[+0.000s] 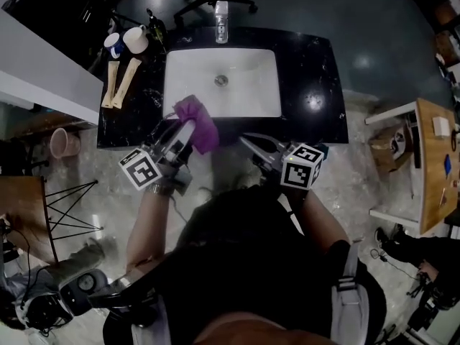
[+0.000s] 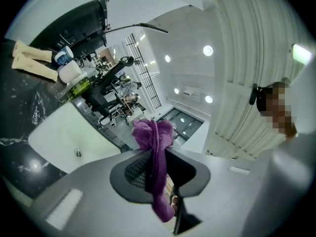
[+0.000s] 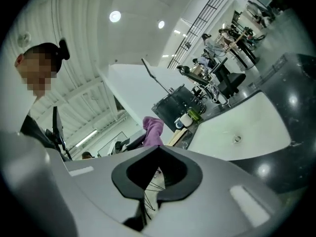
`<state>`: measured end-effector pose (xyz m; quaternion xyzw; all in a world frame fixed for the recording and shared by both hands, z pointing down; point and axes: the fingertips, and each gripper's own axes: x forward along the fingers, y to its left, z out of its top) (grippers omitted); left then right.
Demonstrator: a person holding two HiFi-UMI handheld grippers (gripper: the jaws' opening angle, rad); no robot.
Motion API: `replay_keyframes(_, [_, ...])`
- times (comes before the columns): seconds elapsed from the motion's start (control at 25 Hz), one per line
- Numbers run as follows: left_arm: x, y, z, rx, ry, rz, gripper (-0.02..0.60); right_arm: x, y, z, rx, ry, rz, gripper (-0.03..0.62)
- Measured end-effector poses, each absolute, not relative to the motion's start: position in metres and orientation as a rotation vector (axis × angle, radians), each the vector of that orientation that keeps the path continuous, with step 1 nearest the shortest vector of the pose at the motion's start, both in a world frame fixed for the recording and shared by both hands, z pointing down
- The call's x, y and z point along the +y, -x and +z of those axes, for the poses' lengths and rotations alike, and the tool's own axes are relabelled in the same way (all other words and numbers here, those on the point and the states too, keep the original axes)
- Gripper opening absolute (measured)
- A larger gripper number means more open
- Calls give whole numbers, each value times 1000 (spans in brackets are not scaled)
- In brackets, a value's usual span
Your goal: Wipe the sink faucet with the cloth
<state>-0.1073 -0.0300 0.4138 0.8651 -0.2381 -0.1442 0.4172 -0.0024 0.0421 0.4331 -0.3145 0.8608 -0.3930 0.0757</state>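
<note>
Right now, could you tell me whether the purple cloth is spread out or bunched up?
Bunched up: the purple cloth is a crumpled wad pinched between the jaws of the left gripper, with one loose end trailing out.

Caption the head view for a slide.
Person at a white sink, purple cloth clamped in the left gripper, right gripper shut and empty, faucet at the far rim.

no legible text, no labels — nothing readable

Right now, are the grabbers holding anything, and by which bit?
The left gripper pinches the purple cloth partway along: a bunch pokes out past the jaws and a tail hangs behind. The right gripper is shut on nothing.
</note>
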Motion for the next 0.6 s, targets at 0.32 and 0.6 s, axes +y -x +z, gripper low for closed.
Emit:
replay_keyframes(0.32, [-88, 93, 401, -750, -2235, -276, 72, 36, -50, 442, 2522, 930, -1201, 14])
replay_keyframes(0.6, [-155, 77, 373, -692, -2306, -276, 72, 32, -83, 447, 2463, 1023, -1207, 12])
